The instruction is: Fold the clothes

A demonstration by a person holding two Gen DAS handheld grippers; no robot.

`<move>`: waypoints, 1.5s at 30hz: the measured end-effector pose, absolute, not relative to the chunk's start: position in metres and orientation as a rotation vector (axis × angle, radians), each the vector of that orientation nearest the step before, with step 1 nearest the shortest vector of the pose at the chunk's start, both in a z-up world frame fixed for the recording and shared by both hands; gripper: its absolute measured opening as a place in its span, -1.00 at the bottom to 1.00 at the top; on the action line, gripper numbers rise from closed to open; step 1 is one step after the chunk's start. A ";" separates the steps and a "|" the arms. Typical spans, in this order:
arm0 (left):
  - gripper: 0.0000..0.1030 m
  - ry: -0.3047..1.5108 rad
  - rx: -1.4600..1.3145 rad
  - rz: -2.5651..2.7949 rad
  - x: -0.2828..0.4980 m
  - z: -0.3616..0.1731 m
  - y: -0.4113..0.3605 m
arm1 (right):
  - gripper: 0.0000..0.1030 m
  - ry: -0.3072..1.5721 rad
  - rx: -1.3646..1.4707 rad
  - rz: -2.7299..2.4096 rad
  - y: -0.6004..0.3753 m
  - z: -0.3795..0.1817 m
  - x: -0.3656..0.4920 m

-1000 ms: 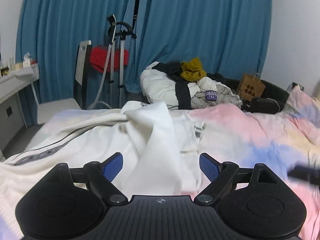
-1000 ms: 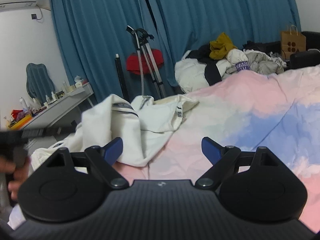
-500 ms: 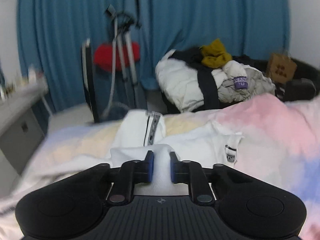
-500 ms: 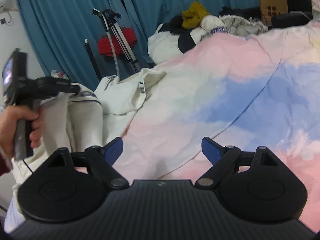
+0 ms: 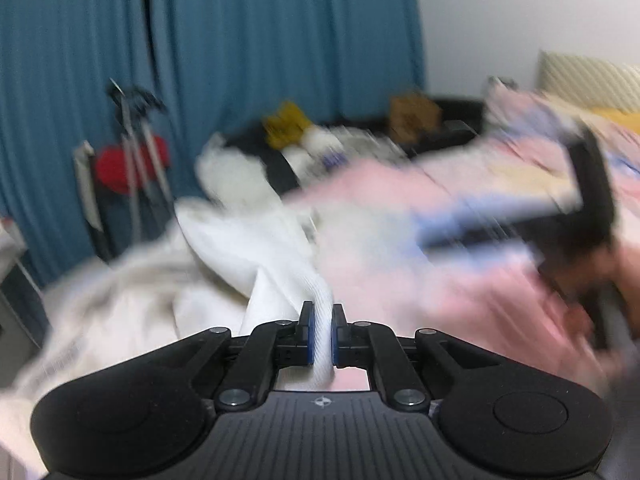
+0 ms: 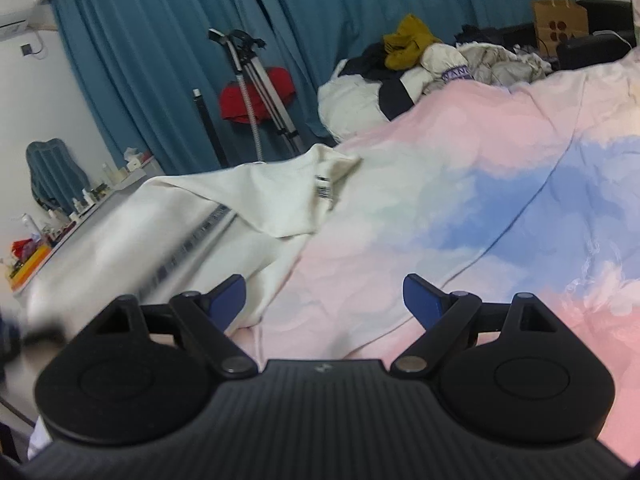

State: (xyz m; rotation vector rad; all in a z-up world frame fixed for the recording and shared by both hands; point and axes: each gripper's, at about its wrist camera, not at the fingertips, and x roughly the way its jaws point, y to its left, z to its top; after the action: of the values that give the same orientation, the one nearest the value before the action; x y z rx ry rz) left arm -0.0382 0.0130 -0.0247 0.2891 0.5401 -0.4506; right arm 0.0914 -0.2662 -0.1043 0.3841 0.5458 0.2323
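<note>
The left tool (image 5: 320, 334) pinches a fold of the white cotton garment (image 5: 276, 256), lifting it off the pink-and-blue bed cover (image 6: 460, 200) for folding. Right of the garment, the right tool (image 6: 324, 296) hovers spread wide, empty.

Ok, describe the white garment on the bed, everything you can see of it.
The white garment is an off-white, soft knit-looking piece lying rumpled on the pastel pink-and-blue duvet. A dark patterned stripe runs along one part, and a small barcode-like tag sits near its far edge. One fold is raised and pinched in the left gripper, whose jaws are shut on it. The right gripper hangs open beside it, not touching.
</note>
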 end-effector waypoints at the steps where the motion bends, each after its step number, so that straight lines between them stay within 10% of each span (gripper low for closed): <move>1: -0.86 0.595 0.282 -0.467 -0.050 -0.033 0.018 | 0.69 0.545 0.374 0.235 -0.263 -0.103 0.089; 7: -0.84 0.792 0.336 -0.510 -0.056 -0.075 0.023 | 0.69 0.593 0.436 0.221 -0.265 -0.109 0.086; 14: 0.12 0.636 0.291 -0.569 -0.030 -0.030 0.026 | 0.69 0.580 0.474 0.173 -0.278 -0.108 0.082; 24: 0.45 0.415 0.946 -0.372 0.103 -0.062 -0.081 | 0.69 0.580 0.506 0.146 -0.291 -0.115 0.091; 32: 0.29 0.629 1.394 -0.241 0.217 -0.172 -0.150 | 0.69 0.619 0.567 0.098 -0.317 -0.137 0.109; 35: -0.86 0.672 1.427 -0.181 0.251 -0.188 -0.159 | 0.69 0.630 0.607 0.071 -0.329 -0.145 0.114; 45: -0.91 0.483 0.764 -0.366 0.270 -0.043 -0.250 | 0.70 0.553 0.829 -0.071 -0.376 -0.154 0.103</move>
State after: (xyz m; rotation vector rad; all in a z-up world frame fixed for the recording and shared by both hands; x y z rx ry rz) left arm 0.2698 -0.2496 -0.0426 0.7642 0.4827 -0.3659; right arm 0.1030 -0.3757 -0.1537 0.8289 0.5526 -0.0711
